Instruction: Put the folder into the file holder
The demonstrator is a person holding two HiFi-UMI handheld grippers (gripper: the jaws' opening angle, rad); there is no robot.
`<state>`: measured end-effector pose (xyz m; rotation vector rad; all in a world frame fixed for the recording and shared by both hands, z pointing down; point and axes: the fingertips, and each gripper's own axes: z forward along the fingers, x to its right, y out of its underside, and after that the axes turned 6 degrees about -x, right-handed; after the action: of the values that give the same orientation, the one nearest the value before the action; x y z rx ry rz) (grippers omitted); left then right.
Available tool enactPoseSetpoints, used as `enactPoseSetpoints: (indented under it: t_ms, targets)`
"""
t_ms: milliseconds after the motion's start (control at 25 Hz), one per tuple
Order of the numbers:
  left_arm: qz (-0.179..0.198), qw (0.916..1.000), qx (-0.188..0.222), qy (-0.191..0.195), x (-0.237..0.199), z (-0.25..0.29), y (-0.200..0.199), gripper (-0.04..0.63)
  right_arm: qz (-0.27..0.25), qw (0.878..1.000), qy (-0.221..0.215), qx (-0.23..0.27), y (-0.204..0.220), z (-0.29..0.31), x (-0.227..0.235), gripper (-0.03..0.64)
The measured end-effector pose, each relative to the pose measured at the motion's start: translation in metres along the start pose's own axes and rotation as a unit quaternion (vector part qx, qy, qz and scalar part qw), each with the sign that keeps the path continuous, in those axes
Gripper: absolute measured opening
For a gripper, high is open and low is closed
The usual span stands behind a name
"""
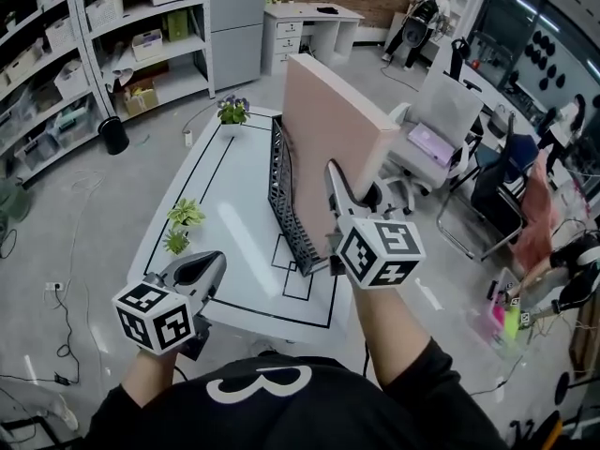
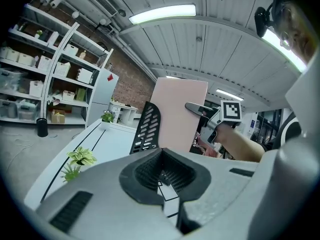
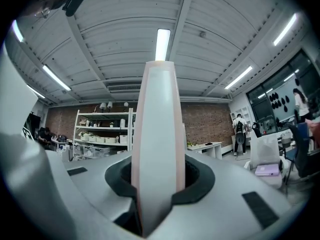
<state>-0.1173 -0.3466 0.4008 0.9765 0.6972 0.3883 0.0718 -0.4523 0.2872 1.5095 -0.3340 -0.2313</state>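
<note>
**Folder in my right claw, not yet in the holder**

My right claw (image 1: 336, 178) was clamped on the pink folder (image 1: 328, 120), its pads pressing on both faces at the near lower corner. In the right gripper view the folder's pale edge rose straight up between the jaws and filled the gap. I held the folder upright in the air, leaning a little, over the right side of the desk (image 1: 234, 214).

The black mesh file holder (image 1: 286, 204) stood on the desk just left of the folder. It ran from the far edge toward the near edge, close to the desk's right edge. The folder was beside and above it, not inside any slot. I could not tell whether its lower edge touched the mesh.

My left claw (image 1: 208, 268) hung low at the near left corner of the desk. Its jaws were drawn together with nothing between them, and only the desk's black tape lines showed through the hollow of the pads.

Two small green plants (image 1: 186, 216) sat near the left edge. A flowering pot (image 1: 232, 111) stood at the far edge. A grey office chair (image 1: 427, 129) stood off the right edge, behind the folder.
</note>
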Motion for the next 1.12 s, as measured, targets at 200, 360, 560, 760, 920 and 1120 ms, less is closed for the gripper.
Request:
enactPoseSetpoints:
  t_ms: [200,360,560,760,920,1120]
  targets:
    - [-0.006,0.9999,-0.010,0.000,-0.011,0.007,0.009,0.006,0.000,1.000,-0.004,0.023,0.005,0.002,0.001,0.132]
    - [-0.011,0.9998,-0.018,-0.003,-0.018,0.012,0.016,0.006,-0.009,0.998,-0.022,0.050,0.012,0.000,0.000,0.132]
    - [-0.013,0.9993,-0.035,-0.005,-0.021,0.021,0.029,0.006,-0.015,0.998,-0.032,0.059,0.029,-0.005,0.004,0.132]
    - [-0.018,0.9988,-0.046,-0.007,-0.024,0.026,0.039,0.006,0.004,0.998,-0.030,0.046,0.052,-0.005,0.012,0.132]
    - [-0.021,0.9983,-0.054,-0.002,-0.022,0.031,0.046,0.006,-0.004,0.999,-0.036,0.035,0.068,-0.004,0.011,0.133]
    - [-0.022,0.9978,-0.063,-0.002,-0.022,0.035,0.057,0.006,-0.008,0.999,-0.039,0.007,0.097,-0.002,0.011,0.141]
